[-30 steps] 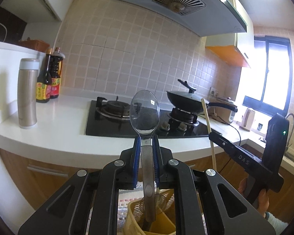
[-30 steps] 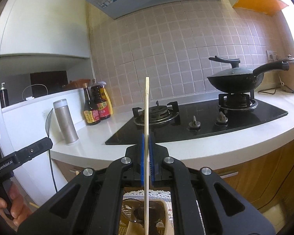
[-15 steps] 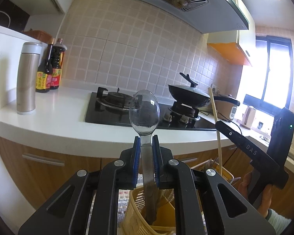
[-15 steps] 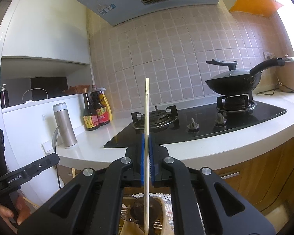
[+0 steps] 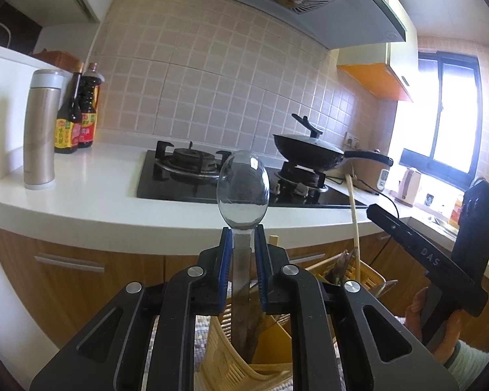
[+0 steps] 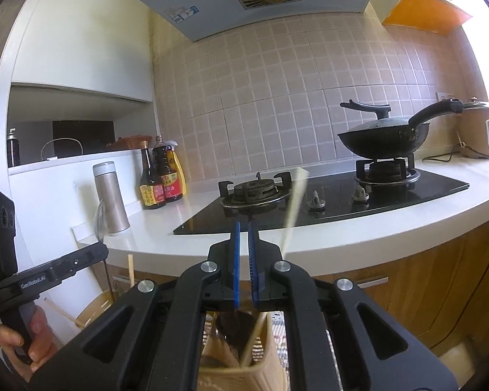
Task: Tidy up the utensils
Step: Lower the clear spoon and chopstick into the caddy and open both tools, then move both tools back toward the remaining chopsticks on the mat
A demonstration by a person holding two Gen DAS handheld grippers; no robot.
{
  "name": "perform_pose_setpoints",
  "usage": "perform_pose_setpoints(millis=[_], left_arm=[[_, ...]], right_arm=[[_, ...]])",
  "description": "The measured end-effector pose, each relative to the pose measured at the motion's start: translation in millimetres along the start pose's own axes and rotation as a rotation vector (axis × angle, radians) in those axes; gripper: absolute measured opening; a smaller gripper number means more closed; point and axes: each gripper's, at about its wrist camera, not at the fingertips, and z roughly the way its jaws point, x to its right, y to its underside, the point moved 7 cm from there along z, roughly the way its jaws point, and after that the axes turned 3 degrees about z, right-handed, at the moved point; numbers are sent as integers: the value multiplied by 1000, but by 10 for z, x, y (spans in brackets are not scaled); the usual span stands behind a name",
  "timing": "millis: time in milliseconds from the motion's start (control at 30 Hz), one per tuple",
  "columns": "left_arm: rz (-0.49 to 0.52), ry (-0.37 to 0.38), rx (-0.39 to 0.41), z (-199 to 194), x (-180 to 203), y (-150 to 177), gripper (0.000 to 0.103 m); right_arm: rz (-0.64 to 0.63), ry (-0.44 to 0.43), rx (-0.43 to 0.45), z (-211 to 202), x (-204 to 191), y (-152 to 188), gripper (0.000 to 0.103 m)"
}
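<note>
Steel spoon (image 5: pixel 243 185) stands upright in the left gripper (image 5: pixel 243 228), bowl up and facing the camera. The blue pads (image 5: pixel 225 260) lie against its flat handle just under the bowl. These jaws have just been easing open a little with the handle between them, and its lower end already reaches into the yellow slatted basket (image 5: pixel 218 352) near the camera. The spoon looks stiff, fairly light and slick, so a grip across the flat of the handle is the sensible hold. Loosened further, it would likely slide down rather than tip.

The right gripper (image 6: pixel 244 228) has its jaws almost together with nothing between them. The wooden chopstick (image 6: pixel 293 208) is a blur leaning right, outside the pads, with its foot in the holder (image 6: pixel 270 358) below. It is thin and light, and prone to roll.

Only the left wrist view shows the chopstick sharply beside the right tool. Only the right wrist view shows those jaws empty.
</note>
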Motion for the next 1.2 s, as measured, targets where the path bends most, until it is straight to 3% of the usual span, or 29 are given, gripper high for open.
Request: perform_pose_setpoints(millis=[67,167,200,233,300,400,467,600,667,733,800,900,1033,1200], left_arm=[[4,4,-1,-17,11,2,15],[8,4,-1,-35,11,11,18],[8,6,-1,-41,12,14,18],[9,7,0,-50,9,15,18],[12,5,4,-62,8,9,18],[13,8,7,-64,4,-1,18],[11,11,0,-58,5,3,18],[7,8,-5,-56,-10,13,18],[3,10,-5,-70,-20,11,18],[2,13,-4,-88,-26,8,19],[3,13,-4,-88,-23,10,23],[9,12,-5,-107,-16,7,23],[14,10,1,-139,-8,-8,23],[16,-2,-6,-200,-26,-2,23]], right_arm=[[2,-5,-13,-50,5,14,5],[17,-10,-49,-80,61,24,15],[34,-14,-61,-88,101,18,26],[66,-24,-75,-106,170,5,45],[114,-14,-85,-126,301,-23,66],[235,-62,-190,9,519,-30,66],[311,-107,-260,163,610,-5,64],[405,-118,-370,503,828,57,61],[428,-153,-414,624,860,108,50],[444,-181,-436,692,853,140,25],[432,-220,-424,674,784,114,10],[322,-217,-366,512,599,-10,3],[153,-151,-267,295,348,-214,3],[-55,-88,-221,113,9,-188,3]])
